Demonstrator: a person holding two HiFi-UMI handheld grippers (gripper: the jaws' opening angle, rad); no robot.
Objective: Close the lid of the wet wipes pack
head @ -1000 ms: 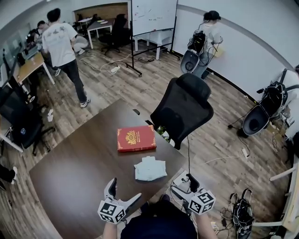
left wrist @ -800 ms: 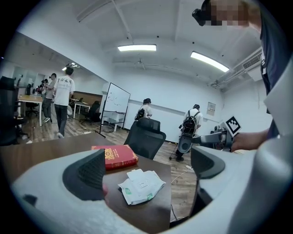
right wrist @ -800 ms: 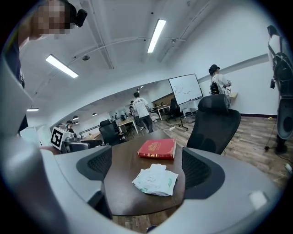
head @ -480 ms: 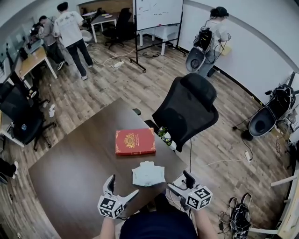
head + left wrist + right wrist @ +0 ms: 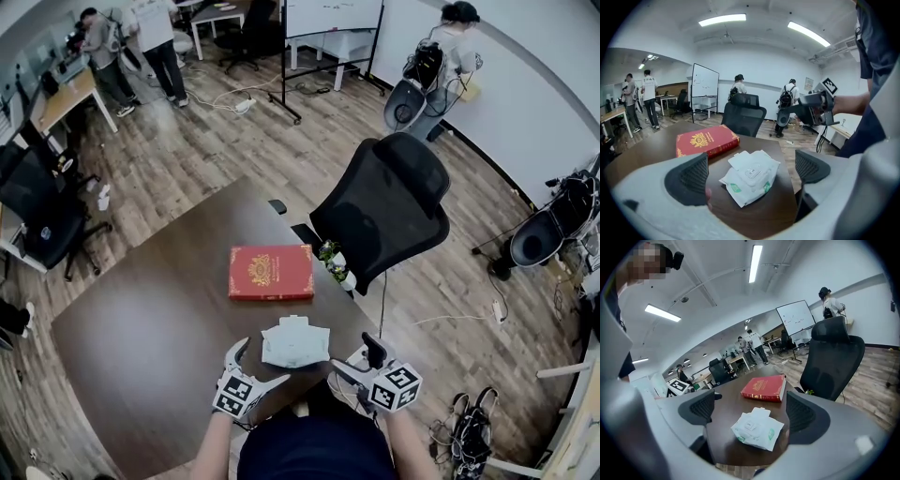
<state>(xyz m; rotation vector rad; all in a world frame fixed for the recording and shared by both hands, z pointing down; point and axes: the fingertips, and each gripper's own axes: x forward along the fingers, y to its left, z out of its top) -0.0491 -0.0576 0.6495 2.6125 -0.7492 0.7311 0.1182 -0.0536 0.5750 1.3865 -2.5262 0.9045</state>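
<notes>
Left gripper hovers over the near edge of the dark table, jaws wide apart and empty, just left of the wet wipes pack. Our right gripper hangs off the table's near right corner, jaws likewise spread on nothing. We see the pack lying flat, nearer than the red book and apart from it. Its lid seems folded back, though the view is small.
</notes>
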